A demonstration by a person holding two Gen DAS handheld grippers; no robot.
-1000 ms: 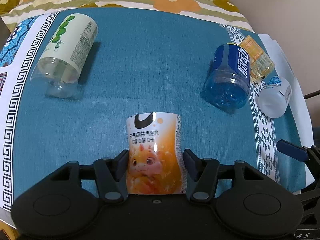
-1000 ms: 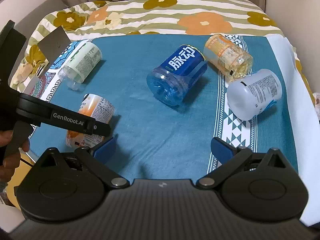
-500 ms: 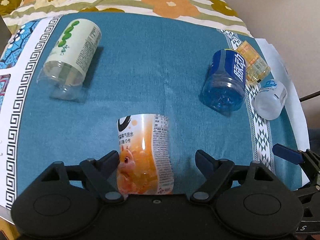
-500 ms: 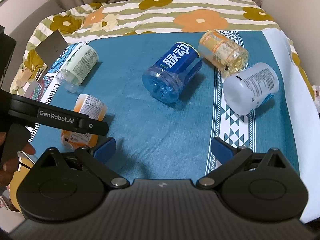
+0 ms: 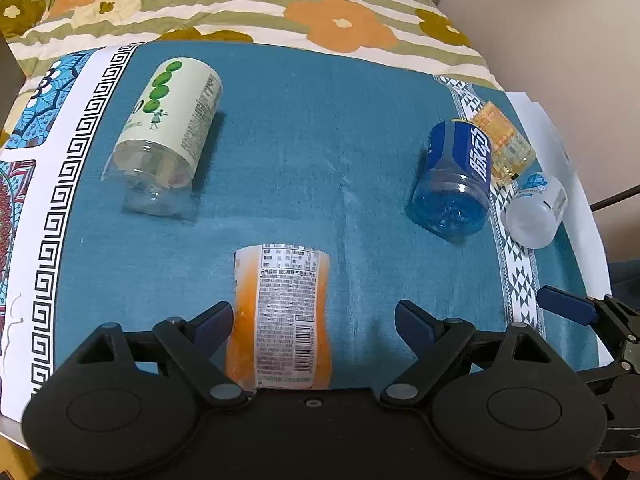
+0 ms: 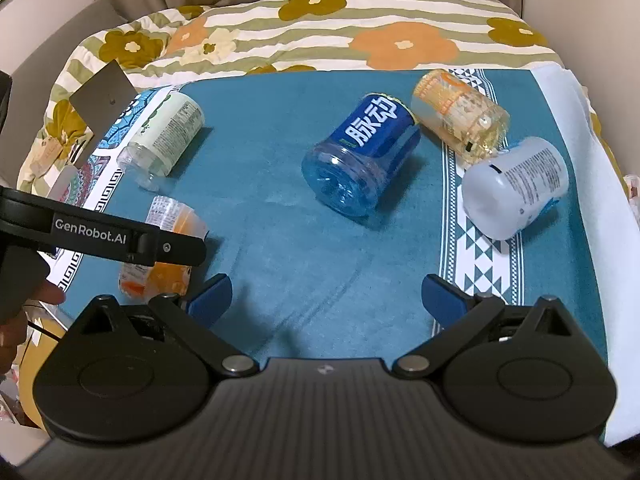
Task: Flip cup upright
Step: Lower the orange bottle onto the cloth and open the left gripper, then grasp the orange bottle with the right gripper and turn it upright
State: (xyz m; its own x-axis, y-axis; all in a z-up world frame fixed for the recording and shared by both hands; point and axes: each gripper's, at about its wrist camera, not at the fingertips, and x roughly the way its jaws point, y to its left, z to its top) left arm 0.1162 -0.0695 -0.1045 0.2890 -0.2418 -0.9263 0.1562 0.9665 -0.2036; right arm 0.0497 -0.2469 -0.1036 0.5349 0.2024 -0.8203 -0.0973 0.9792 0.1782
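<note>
1. With its jaws spread wide, the left hand-held gripper (image 5: 314, 322) held nothing; the orange cup (image 5: 280, 316) lay on its side between the fingers, touching or just beside the left finger (image 5: 212, 322), clear of the right one.
2. Step judged: start of the flip, cup not yet grasped. Next move would call for closing on the cup's body and rotating it onto its base; which end is the base can't be told from here.
3. The right hand-held gripper (image 6: 326, 300) was also wide open and empty, hovering over bare teal cloth (image 6: 280, 220), well apart from every cup.
4. Orange cup sat at the near-left of the cloth, partly hidden by the left gripper's body in the right wrist view.
5. Other containers, all on their sides: green-label cup (image 5: 168, 128) far left, clear base, looked empty; blue cup (image 6: 362, 160) mid-right, see-through, empty; yellow cup (image 6: 460, 114) touching or just beside it; white cup (image 6: 516, 188) near the right edge, contents can't tell.
6. Risk: the label looks slick, so the cup could roll out as the jaws close.
</note>
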